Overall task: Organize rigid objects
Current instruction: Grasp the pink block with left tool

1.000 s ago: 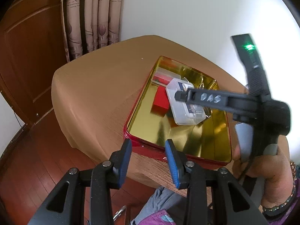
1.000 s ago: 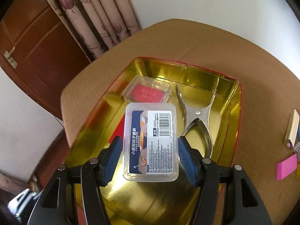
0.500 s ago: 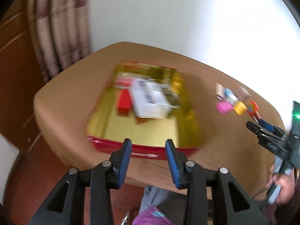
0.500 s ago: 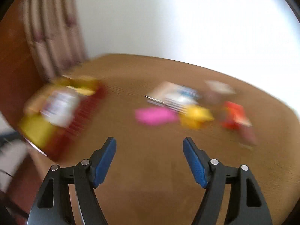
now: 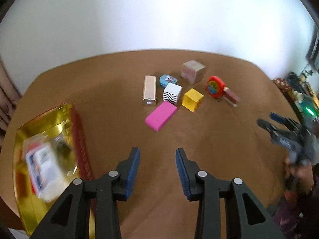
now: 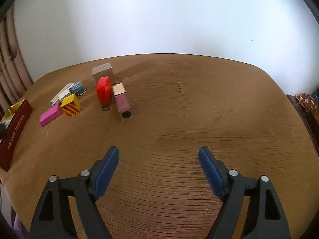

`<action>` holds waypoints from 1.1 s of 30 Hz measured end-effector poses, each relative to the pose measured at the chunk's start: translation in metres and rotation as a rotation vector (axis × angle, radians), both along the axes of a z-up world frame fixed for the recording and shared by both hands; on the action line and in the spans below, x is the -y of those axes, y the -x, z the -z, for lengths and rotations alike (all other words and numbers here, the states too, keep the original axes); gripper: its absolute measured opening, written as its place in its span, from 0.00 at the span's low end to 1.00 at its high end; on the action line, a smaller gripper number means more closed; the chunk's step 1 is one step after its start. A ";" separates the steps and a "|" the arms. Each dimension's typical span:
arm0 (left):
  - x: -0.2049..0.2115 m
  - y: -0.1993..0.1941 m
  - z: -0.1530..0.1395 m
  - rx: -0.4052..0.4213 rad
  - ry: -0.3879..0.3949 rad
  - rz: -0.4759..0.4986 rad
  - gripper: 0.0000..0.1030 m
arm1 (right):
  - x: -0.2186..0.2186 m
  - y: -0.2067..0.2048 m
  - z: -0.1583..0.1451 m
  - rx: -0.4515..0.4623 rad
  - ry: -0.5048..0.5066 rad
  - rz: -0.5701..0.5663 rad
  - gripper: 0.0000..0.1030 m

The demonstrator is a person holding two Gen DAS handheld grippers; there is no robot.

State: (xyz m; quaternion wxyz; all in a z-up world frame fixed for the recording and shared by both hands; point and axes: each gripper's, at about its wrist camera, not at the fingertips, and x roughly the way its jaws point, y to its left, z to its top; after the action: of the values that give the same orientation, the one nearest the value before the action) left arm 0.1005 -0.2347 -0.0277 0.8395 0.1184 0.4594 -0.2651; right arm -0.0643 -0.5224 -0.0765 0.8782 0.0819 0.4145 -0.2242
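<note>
A cluster of small rigid objects lies on the brown table: a pink box (image 5: 161,116) (image 6: 50,115), a yellow cube (image 5: 192,99) (image 6: 70,105), a zigzag white box (image 5: 172,92), a gold bar (image 5: 149,90), a blue tin (image 5: 168,79), a cardboard cube (image 5: 193,71) (image 6: 103,72), a red round tape measure (image 5: 215,87) (image 6: 103,92) and a pink lip gloss tube (image 6: 122,102). The gold tray (image 5: 73,123) at left holds a clear plastic box (image 5: 42,167). My left gripper (image 5: 157,167) is open and empty, short of the pink box. My right gripper (image 6: 159,169) is wide open and empty over bare table, right of the cluster.
The tray's red side wall (image 6: 14,128) shows at the left edge of the right wrist view. The right gripper also shows, blurred, at the far right of the left wrist view (image 5: 279,123). A white wall stands behind the table; curtains (image 6: 10,63) hang at left.
Both grippers have swung right, away from the tray toward the cluster. My right gripper has left the clear plastic box lying in the tray and is now empty.
</note>
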 end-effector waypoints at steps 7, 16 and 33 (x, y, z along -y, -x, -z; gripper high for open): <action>0.043 -0.047 0.026 -0.066 -0.048 0.013 0.37 | -0.001 0.007 -0.002 0.039 -0.077 -0.039 0.81; 0.074 -0.064 0.046 -0.039 -0.150 0.072 0.37 | -0.004 -0.002 0.003 0.047 -0.129 -0.084 0.81; 0.069 -0.111 0.068 -0.128 -0.144 0.071 0.37 | -0.006 -0.002 0.002 0.028 -0.141 -0.099 0.84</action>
State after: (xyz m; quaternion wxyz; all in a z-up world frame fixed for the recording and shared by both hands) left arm 0.2113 -0.3036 -0.0957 0.7879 0.1774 0.5253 -0.2679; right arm -0.0625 -0.5165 -0.0785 0.8859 0.1260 0.4206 -0.1494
